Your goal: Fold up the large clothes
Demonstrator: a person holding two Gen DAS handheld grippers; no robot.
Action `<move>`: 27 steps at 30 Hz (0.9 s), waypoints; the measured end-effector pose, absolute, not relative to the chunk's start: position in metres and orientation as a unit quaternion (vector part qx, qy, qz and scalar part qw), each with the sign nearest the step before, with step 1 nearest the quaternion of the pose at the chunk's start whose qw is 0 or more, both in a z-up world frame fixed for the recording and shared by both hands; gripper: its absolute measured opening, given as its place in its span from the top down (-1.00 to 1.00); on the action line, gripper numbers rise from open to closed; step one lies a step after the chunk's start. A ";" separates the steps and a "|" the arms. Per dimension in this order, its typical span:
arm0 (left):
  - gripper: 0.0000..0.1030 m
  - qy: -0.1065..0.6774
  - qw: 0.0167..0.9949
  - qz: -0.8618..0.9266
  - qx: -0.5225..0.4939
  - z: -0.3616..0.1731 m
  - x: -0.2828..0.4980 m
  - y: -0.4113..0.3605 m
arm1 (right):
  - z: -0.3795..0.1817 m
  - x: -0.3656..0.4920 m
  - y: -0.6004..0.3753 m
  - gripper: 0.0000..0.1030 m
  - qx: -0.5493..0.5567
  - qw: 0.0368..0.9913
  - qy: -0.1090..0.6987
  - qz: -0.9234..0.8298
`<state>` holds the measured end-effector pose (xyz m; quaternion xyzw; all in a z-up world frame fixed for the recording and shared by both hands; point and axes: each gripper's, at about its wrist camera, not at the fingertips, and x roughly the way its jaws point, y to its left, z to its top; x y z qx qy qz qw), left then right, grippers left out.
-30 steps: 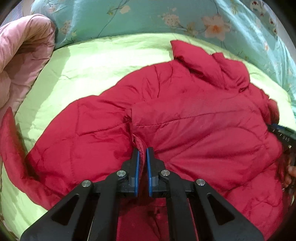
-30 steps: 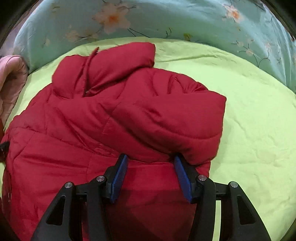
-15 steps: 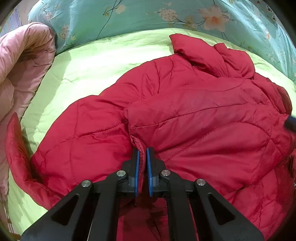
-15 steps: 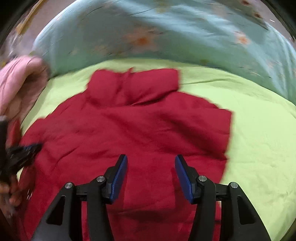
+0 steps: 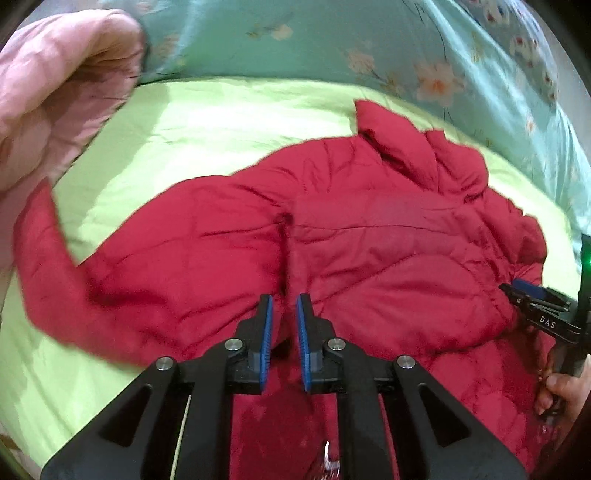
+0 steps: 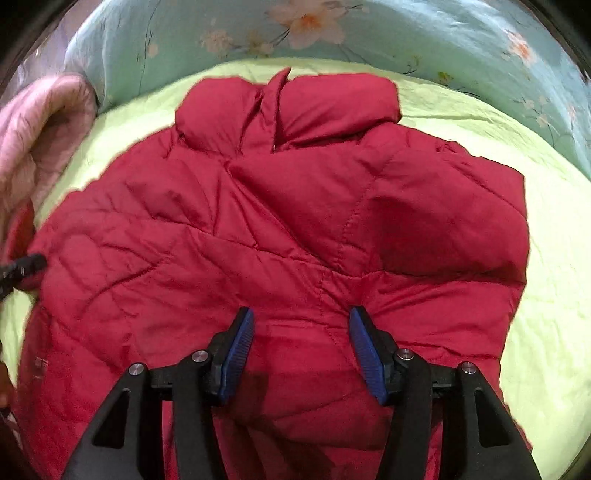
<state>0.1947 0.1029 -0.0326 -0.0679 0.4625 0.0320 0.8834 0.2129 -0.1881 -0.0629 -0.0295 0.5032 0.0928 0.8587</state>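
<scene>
A red quilted puffer jacket (image 5: 369, 251) lies on a lime-green bed sheet (image 5: 221, 122), collar toward the far side. Its right sleeve is folded over the body (image 6: 443, 221). Its left sleeve (image 5: 48, 258) trails out to the left. My left gripper (image 5: 283, 306) hovers over the jacket's middle seam, its jaws a narrow gap apart with no fabric between them. My right gripper (image 6: 301, 332) is open wide above the jacket's lower body and holds nothing. It also shows at the right edge of the left wrist view (image 5: 532, 299).
A pink quilt (image 5: 55, 85) is bunched at the far left. A teal floral cover (image 6: 369, 33) runs along the far side of the bed. Bare green sheet lies to the right of the jacket (image 6: 554, 295).
My left gripper has let go of the jacket fabric and its jaws have parted slightly. My right gripper has pulled back from the folded sleeve and moved over the jacket's middle.
</scene>
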 end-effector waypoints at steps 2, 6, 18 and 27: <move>0.78 0.453 0.887 0.042 -0.081 -0.024 0.183 0.111 | -0.053 0.204 -0.193 -0.07 -0.009 0.863 0.496 0.099; 0.75 0.430 0.892 0.075 -0.115 -0.006 0.160 0.140 | -0.036 0.188 -0.196 -0.07 0.002 0.871 0.478 0.112; -0.24 0.424 0.868 0.196 -0.172 0.002 0.175 0.240 | -0.009 0.148 -0.194 -0.08 0.027 0.876 0.458 0.146; -0.38 0.468 0.834 0.240 -0.165 -0.028 0.209 0.280 | -0.011 0.139 -0.194 -0.07 0.037 0.871 0.464 0.156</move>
